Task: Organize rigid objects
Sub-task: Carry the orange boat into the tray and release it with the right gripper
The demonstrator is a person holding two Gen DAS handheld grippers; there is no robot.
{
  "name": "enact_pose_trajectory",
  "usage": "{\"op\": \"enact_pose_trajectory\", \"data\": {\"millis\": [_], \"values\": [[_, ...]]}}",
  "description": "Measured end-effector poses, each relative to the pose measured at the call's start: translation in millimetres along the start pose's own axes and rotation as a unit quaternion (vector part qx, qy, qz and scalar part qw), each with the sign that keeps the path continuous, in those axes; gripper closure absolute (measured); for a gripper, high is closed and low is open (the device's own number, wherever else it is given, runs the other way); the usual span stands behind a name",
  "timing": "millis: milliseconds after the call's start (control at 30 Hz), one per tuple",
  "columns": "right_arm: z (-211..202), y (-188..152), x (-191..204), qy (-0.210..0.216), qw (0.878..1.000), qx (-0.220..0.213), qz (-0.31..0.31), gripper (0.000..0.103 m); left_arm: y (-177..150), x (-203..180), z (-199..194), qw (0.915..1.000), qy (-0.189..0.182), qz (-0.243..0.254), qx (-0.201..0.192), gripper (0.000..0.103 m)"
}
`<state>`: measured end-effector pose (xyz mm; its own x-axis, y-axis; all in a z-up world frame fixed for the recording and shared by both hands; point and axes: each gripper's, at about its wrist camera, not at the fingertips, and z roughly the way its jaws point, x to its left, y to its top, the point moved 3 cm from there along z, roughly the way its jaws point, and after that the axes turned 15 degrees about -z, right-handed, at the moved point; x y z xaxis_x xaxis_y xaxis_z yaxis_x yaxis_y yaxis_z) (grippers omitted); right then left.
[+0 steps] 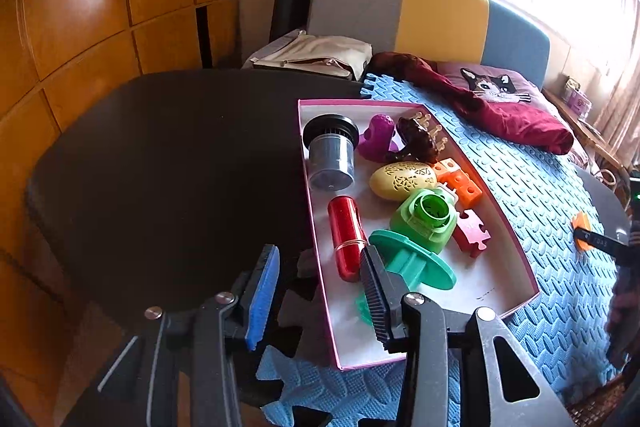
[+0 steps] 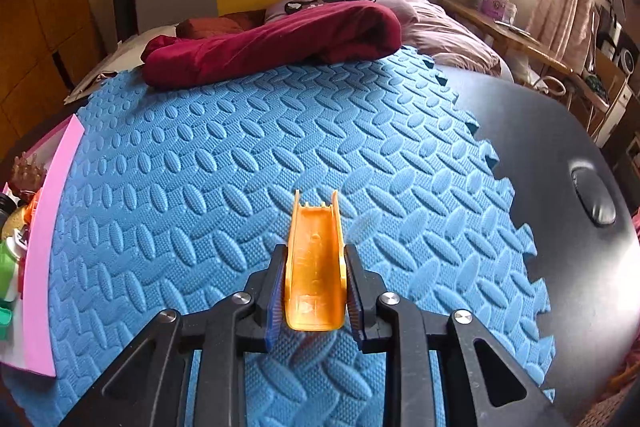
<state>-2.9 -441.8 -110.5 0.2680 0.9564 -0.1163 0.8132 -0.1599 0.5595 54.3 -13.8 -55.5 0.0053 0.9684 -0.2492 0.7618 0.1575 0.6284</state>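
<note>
Your right gripper [image 2: 314,281] has its fingers pinching an orange plastic trough-shaped piece [image 2: 315,269], one blue pad on each long side; the piece points forward along the fingers, open side up, above the blue foam mat [image 2: 224,163]. In the left wrist view the same gripper shows at the far right edge, well apart from the box, with the orange piece poking out of it.

Your left gripper [image 1: 320,269] hangs over the near left corner of the pink-edged box [image 1: 524,259], fingers spread with nothing between them; the left finger sits outside the box wall over the dark surface [image 1: 180,155], the right finger over the box interior, just in front of the teal flanged spool [image 1: 412,263].

Inside the box, from the far end: a grey cylindrical filter with a black cap [image 1: 331,151], a purple toy [image 1: 378,137], a dark brown piece with pale knobs [image 1: 420,139], a yellow perforated egg-shaped case [image 1: 402,179], orange cubes [image 1: 460,183], a green punch-like gadget [image 1: 426,219], a red capsule-shaped tube [image 1: 346,239] lying lengthwise beside the left wall, and a maroon jigsaw-shaped block [image 1: 472,233].

The box rests partly on the mat, which lies on the surface. Beyond the mat is a bed with a dark red cloth [image 2: 276,39] and a cat-face pillow [image 1: 492,87]. A black computer mouse [image 2: 592,197] sits on the surface to the right of the mat.
</note>
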Motion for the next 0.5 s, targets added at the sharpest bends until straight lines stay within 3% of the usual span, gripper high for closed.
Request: {"op": "enact_pose_trajectory", "data": {"millis": [300, 500], "values": [[-46.1, 7.0, 55.6, 0.09, 0.994, -0.059, -0.027, 0.077, 7.9, 12.4, 0.7, 0.9996, 0.008, -0.025, -0.01, 0.06], [-87.1, 24.5, 131.1, 0.163, 0.976, -0.109, -0.095, 0.077, 11.0, 15.3, -1.4, 0.9994, 0.008, -0.031, -0.014, 0.06]]}}
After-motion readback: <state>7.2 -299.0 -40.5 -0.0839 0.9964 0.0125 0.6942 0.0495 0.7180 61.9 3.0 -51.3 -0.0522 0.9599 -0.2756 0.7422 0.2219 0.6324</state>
